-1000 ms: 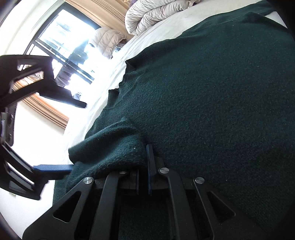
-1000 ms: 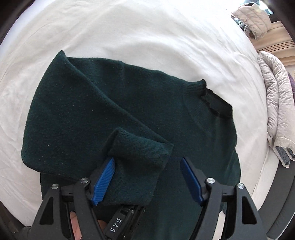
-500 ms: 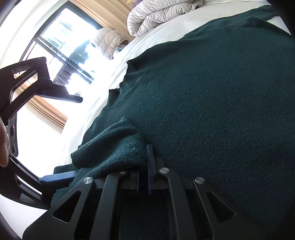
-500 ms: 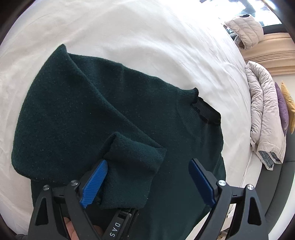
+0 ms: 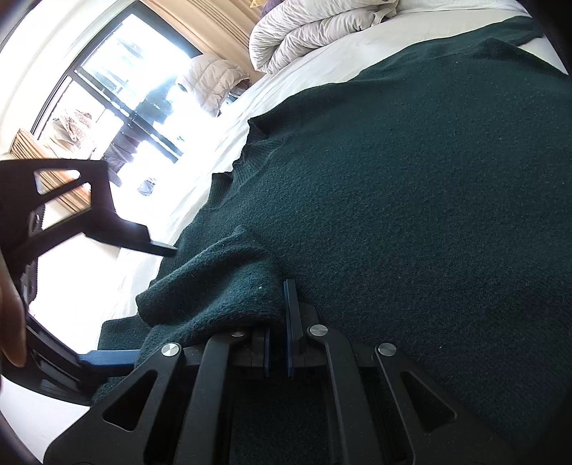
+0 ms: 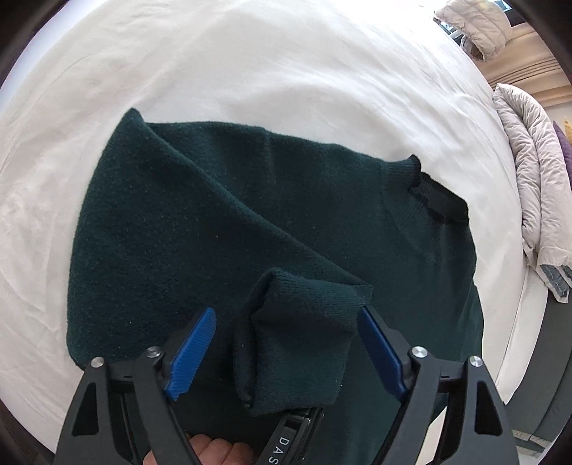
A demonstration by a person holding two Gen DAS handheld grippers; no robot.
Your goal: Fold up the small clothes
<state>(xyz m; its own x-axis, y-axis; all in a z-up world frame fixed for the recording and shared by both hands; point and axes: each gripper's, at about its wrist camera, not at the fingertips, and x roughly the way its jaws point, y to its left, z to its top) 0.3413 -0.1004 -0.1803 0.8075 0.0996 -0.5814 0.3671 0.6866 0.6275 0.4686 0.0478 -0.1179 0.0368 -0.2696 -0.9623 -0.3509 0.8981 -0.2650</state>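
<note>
A dark green knit sweater (image 6: 228, 229) lies on a white bed (image 6: 286, 71), with its collar (image 6: 436, 200) at the right. One sleeve is folded across the body, and its cuff (image 6: 304, 332) is bunched up. My left gripper (image 5: 277, 336) is shut on that sleeve cuff (image 5: 221, 286); its body also shows under the cuff in the right wrist view (image 6: 286, 443). My right gripper (image 6: 286, 343) is open, its blue pads (image 6: 193, 350) on either side of the cuff, apart from it. It also shows at the left of the left wrist view (image 5: 143, 304).
A rolled grey duvet (image 6: 536, 186) lies along the bed's right edge, also in the left wrist view (image 5: 321, 32). A puffy beige jacket (image 6: 475, 25) hangs by the window (image 5: 125, 89). White sheet surrounds the sweater on the left and far sides.
My right gripper has shifted left, so the cuff now sits between its pads. My left gripper stays shut on the cuff and has hardly moved.
</note>
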